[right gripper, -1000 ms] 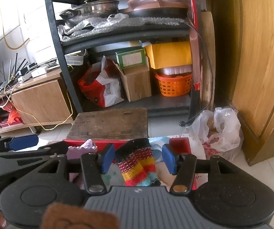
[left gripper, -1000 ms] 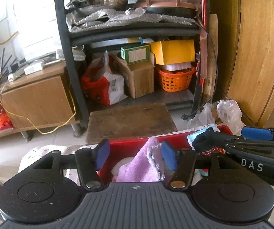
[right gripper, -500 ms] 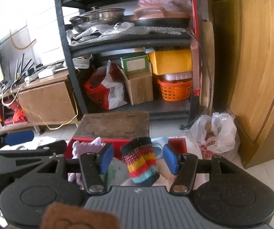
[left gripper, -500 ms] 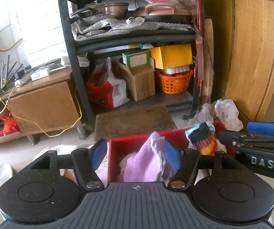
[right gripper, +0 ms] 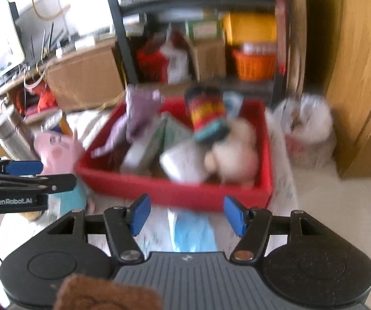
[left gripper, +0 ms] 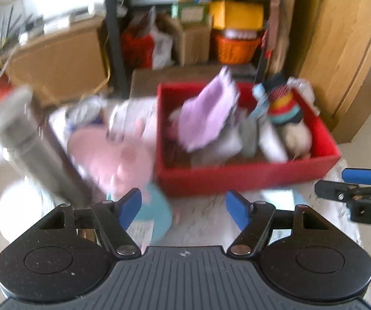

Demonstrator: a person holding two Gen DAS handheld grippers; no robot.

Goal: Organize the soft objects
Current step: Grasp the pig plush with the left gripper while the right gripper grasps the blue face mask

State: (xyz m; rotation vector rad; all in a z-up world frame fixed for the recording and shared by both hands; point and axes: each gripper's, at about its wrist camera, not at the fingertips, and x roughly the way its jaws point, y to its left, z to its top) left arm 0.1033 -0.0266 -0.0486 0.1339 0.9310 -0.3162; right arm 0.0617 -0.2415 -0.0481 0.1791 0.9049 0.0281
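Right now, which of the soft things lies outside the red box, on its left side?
The pink plush toy. It lies beside the red box, while the purple cloth and the striped sock are inside it.

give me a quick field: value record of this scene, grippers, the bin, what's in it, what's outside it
left gripper: open, empty, in front of the bin
right gripper: open, empty, in front of the bin
red bin: on the light surface, open top
purple cloth: in the bin, sticking up at its left
striped sock: in the bin, upright at its right
white plush: in the bin, under the sock
pink plush: outside, left of the bin
steel flask: outside, far left
image quality: motion blur
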